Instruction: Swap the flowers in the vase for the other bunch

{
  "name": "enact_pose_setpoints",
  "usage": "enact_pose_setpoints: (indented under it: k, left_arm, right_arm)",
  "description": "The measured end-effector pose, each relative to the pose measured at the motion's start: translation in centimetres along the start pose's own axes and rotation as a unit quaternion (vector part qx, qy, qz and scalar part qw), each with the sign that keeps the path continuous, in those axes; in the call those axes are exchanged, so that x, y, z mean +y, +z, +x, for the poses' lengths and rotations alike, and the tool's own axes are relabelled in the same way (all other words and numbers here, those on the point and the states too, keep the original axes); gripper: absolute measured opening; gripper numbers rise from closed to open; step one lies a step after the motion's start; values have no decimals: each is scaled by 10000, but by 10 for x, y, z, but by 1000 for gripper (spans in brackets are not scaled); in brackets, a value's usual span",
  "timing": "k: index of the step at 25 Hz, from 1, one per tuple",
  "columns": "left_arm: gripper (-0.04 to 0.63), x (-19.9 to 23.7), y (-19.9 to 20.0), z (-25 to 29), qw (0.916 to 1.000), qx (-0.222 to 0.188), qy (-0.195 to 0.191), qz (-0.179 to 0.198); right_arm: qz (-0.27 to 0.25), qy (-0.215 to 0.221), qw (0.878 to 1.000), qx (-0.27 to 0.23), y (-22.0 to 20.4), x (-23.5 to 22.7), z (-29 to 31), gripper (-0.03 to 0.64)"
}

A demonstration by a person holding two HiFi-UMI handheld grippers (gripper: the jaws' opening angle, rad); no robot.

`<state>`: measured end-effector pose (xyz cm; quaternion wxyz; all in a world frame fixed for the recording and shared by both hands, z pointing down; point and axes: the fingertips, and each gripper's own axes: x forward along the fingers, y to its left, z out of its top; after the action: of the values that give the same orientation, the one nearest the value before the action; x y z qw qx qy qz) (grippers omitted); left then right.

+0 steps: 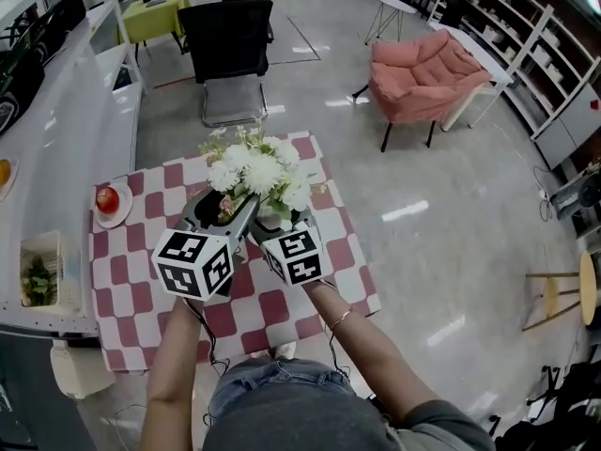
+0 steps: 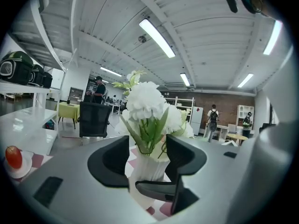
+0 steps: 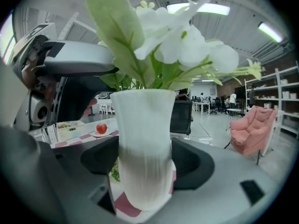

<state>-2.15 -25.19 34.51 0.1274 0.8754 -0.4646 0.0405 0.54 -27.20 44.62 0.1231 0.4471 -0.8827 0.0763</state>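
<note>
Your right gripper [image 3: 145, 164] sits closest to its own camera. Its two pads are pressed on the ribbed white vase [image 3: 144, 139], low on the body, and the vase stands upright on the checked worktop [image 1: 141, 299]. White flowers [image 1: 258, 170] stand in that vase, their stems running straight up out of the mouth (so the long axis to work along is vertical).

Your left gripper [image 2: 148, 158] has its jaws spread wide and grips nothing. Looking along them, the vase neck and the green stems stand in the gap ahead, touching neither pad. From above, it reaches in from the left of the bouquet and the right one from the near right.

The left is the free hand and the nearer to the stems, so I'd judge any pull to be its job. Close on the stems just above the mouth, then lift straight up while the right pins the vase.

A scrap of green leaf [image 3: 113, 171] lies by the vase's foot; whether it belongs to the other bunch I cannot tell. Further out, an apple [image 1: 107, 199] on a plate [image 1: 125, 212] sits at the worktop's left edge.
</note>
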Motion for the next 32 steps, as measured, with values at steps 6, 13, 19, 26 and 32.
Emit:
enact_pose_setpoints:
  k: [6,13,19,26,32]
  left_arm:
    - [232,-3,1,8,9999,79,57,50]
    - [104,-6,3,10,9993,55,241,280]
    - [54,-6,0,12,9995,9,221,239]
    - [41,-5,11,4,9989,-252,259,311]
    - [41,-9,28,-1,9977,-471,272,409]
  right_arm:
    - [-15,2,10000,-3,-2,0,-4,356]
    - [-26,5,10000,2,0,0,-4,356]
    - [-15,0,10000,23,-1,1,-3,356]
    - [-18,-13,10000,38,-3,3,-3,356]
    - [-17,-37,10000,29,-5,2,-3,356]
